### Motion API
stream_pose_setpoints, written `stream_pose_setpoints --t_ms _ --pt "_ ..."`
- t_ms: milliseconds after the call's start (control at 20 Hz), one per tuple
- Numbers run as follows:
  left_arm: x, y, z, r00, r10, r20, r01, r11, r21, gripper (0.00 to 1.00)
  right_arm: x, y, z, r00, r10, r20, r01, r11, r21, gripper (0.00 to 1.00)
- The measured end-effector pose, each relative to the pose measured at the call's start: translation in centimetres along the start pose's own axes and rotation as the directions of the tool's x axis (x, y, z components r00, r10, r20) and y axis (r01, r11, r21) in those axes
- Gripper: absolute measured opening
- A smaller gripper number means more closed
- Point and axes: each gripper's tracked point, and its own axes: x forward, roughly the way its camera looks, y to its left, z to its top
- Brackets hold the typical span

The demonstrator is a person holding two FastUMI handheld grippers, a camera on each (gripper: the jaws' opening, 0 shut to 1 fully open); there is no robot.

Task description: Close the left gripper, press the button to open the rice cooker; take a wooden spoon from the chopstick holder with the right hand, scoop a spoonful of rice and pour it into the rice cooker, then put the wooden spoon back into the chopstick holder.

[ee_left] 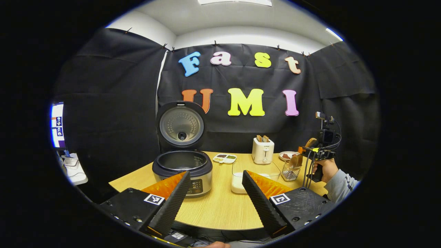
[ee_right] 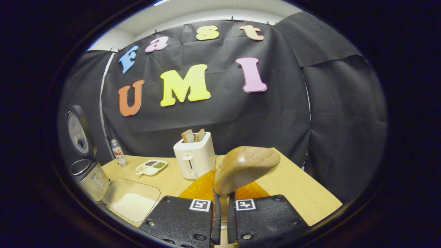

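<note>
The rice cooker (ee_left: 182,167) stands open on the wooden table (ee_left: 220,210), its lid (ee_left: 181,125) raised upright. My left gripper (ee_left: 216,175) is open and empty, hovering in front of the cooker and the clear rice container (ee_left: 255,175). In the right gripper view, my right gripper (ee_right: 224,199) is shut on a wooden spoon (ee_right: 245,168), whose bowl rises above the fingertips while the handle is hidden below. The left gripper view shows that gripper (ee_left: 305,151) in a person's hand, just above the wire chopstick holder (ee_left: 290,172). The cooker (ee_right: 86,170) and rice container (ee_right: 132,203) lie to its left.
A white toaster (ee_left: 263,150) with bread stands behind the rice container. A divided dish (ee_left: 224,158) sits beside the cooker and a small plate (ee_left: 287,155) behind the holder. A bottle (ee_right: 118,152) stands by the wall. The table edge runs close on the right.
</note>
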Motion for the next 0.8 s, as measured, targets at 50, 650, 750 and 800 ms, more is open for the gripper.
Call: stream_pose_setpoints --t_ms 50,650,750,800 --pt "-0.2 0.1 0.0 1.000 -0.002 0.003 0.002 1.000 -0.002 0.96 -0.4 -0.1 0.7 1.000 -0.002 0.012 0.002 1.000 -0.007 0.13" --pt "-0.2 2.0 -1.5 1.000 0.011 -0.017 -0.012 1.000 -0.026 0.96 -8.2 7.1 8.0 0.984 0.145 0.101 -0.143 0.989 -0.032 0.13" --pt "-0.3 2.2 -1.7 1.000 0.012 -0.021 -0.013 0.999 -0.032 0.96 -8.5 9.9 7.9 0.976 0.196 0.095 -0.194 0.981 -0.030 0.12" --pt "-0.3 2.4 -1.7 1.000 0.014 -0.021 -0.015 0.999 -0.034 0.96 -8.4 11.3 7.5 0.973 0.216 0.085 -0.214 0.976 -0.032 0.12"
